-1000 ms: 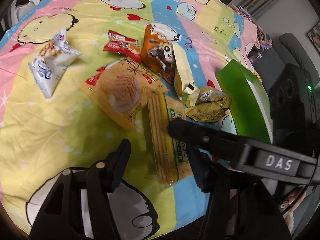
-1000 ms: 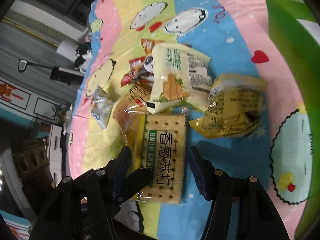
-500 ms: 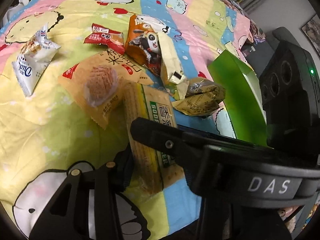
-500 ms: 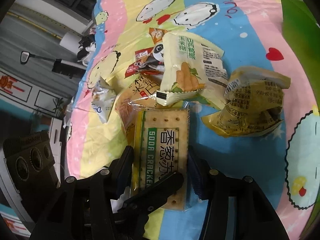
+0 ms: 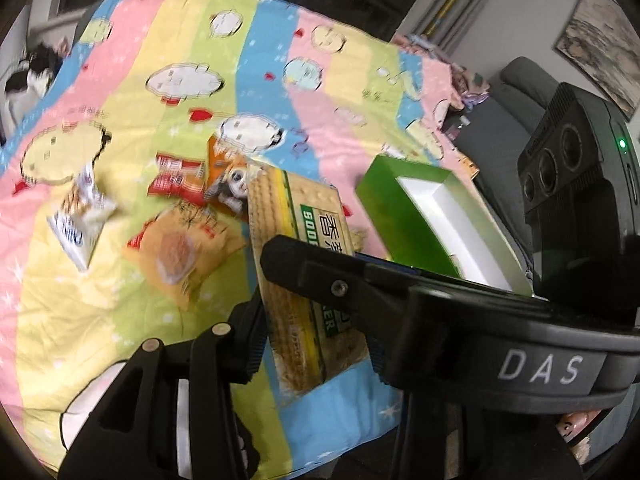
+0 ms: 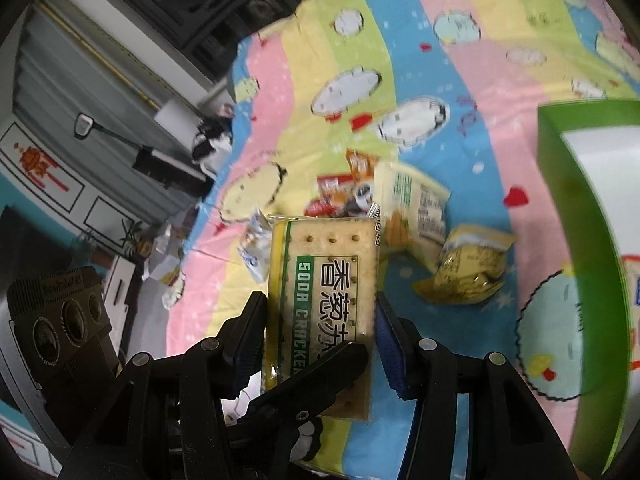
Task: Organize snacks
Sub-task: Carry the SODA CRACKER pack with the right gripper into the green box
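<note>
A pack of soda crackers, yellow with a green band, hangs above the striped cartoon blanket. My left gripper is shut on its near end. The right gripper's finger lies black across the pack in the left wrist view. In the right wrist view the same pack stands upright between the blue pads of my right gripper, which is shut on its sides. The left gripper's finger crosses its lower end. An open green box with a white inside lies to the right.
Loose snacks stay on the blanket: a white packet, an orange bun packet, a red packet, an orange panda packet, a pale yam-stick packet and a crumpled gold packet. A grey chair stands beyond the box.
Both grippers closed on the cracker pack and lifted it off the blanket. The other snacks now lie farther below, and the box's white inside has come into view.
</note>
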